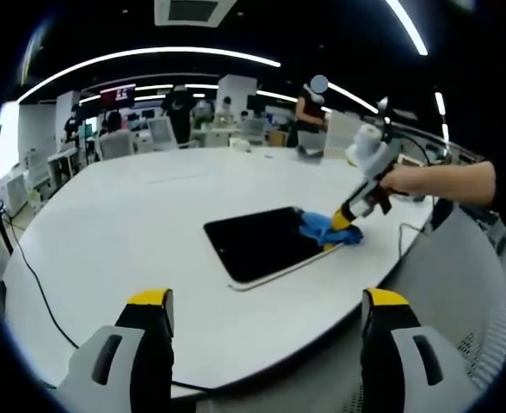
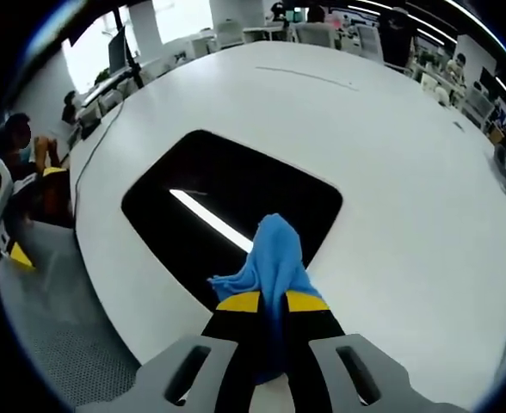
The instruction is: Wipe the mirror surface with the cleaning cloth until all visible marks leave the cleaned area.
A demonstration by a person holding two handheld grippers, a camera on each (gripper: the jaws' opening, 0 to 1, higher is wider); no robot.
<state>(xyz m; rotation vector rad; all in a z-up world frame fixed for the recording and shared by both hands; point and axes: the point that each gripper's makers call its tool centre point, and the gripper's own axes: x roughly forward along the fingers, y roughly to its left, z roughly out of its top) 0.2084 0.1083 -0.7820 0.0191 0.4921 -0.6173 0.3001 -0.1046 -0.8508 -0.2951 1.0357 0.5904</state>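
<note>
Your right gripper [image 2: 273, 302] clamps the blue cloth [image 2: 273, 258] and presses it on the mirror [image 2: 227, 202], which lies flat near the table's [image 2: 408, 155] edge. Your left gripper [image 1: 266, 314] hangs wide open, off the table.

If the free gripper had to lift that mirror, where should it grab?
Probably the near edge of the mirror, which lies close to the table's rim. It lies flat and thin, so open jaws would have to slide in low from that side, away from the cloth.
</note>
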